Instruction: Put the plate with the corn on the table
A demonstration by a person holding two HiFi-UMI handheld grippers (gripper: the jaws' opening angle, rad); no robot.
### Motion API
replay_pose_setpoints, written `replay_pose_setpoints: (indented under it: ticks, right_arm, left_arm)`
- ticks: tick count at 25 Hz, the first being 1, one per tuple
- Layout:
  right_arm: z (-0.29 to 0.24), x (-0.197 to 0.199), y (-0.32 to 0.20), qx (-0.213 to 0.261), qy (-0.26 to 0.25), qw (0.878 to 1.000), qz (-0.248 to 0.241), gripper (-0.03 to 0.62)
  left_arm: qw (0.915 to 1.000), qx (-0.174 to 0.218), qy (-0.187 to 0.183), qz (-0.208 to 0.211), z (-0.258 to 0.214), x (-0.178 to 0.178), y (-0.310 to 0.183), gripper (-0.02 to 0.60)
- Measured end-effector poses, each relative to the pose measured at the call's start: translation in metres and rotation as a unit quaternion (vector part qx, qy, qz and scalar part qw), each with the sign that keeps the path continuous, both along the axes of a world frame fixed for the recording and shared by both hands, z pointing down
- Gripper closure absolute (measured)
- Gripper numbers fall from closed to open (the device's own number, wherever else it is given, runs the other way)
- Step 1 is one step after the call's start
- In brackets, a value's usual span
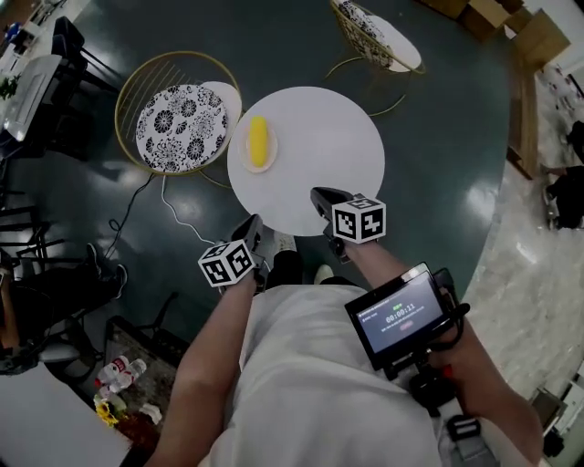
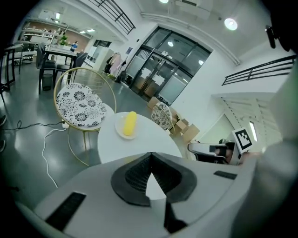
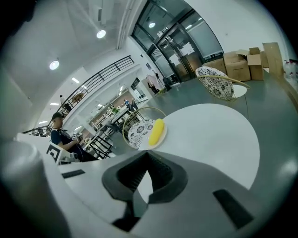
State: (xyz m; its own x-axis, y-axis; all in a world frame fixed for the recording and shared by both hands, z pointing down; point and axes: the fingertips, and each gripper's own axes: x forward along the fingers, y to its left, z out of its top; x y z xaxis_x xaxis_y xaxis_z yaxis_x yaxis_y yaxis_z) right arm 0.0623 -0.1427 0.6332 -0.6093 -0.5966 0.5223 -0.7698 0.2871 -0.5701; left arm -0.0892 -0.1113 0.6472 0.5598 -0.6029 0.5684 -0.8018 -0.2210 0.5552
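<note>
Far left, head view: chair (image 1: 181, 128) with a gold wire frame and a black-and-white patterned cushion. It stands on the dark floor (image 1: 438, 137), touching or nearly touching the left edge of the round white worktop (image 1: 319, 155). A white cable (image 1: 173, 214) trails on the floor below the chair.

Plate (image 1: 246, 157) sits on the worktop at its left rim, just beside the chair cushion. Yellow corn (image 1: 258, 140) lies lengthwise on the plate. Nothing touches either; both grippers are well apart from them.

Left gripper (image 1: 253, 223) is held low at the near-left side of the worktop, over the floor just off the rim, marker cube toward the person. In its own view the left gripper (image 2: 149, 155) has fingers pressed together at the tips, nothing between them. Plate (image 2: 122, 132) and corn (image 2: 130, 123) are ahead and slightly left.

Right gripper (image 1: 319, 194) is at the near edge, finger tips overlapping the worktop rim in the head view. In its own view the right gripper (image 3: 148, 154) has fingers pressed together too, also empty. Corn (image 3: 156, 132) on the plate (image 3: 160, 142) is straight ahead at the far rim.

Right of that: a small lit screen (image 1: 401, 315) on a mount by the person's right forearm. Top right: a second chair (image 1: 379, 32) with the same pattern, then cardboard boxes (image 1: 511, 27) at the floor edge.
</note>
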Motion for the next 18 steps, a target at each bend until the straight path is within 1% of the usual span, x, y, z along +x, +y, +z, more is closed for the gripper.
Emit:
replay_pose_setpoints:
  ticks: [4,7,13,18]
  right_arm:
    - [-0.020,0.003,0.023,0.019,0.005,1.000,-0.018,0.586]
    - [-0.030,0.004,0.045,0.027,0.013,0.999,-0.033,0.586]
    - [-0.045,0.003,0.092,0.041,-0.004,0.999,-0.031,0.586]
    - [-0.057,-0.006,0.119,0.058,-0.017,0.997,-0.038,0.586]
  left_arm:
    - [0.9994,0.031,0.000,0.014,-0.022,0.005,0.020,0.575]
    - [0.9988,0.044,0.003,0.020,-0.034,0.005,0.041,0.575]
    - [0.9969,0.070,0.026,0.023,-0.064,0.006,0.085,0.575]
    - [0.9948,0.093,0.029,0.030,-0.079,0.003,0.113,0.575]
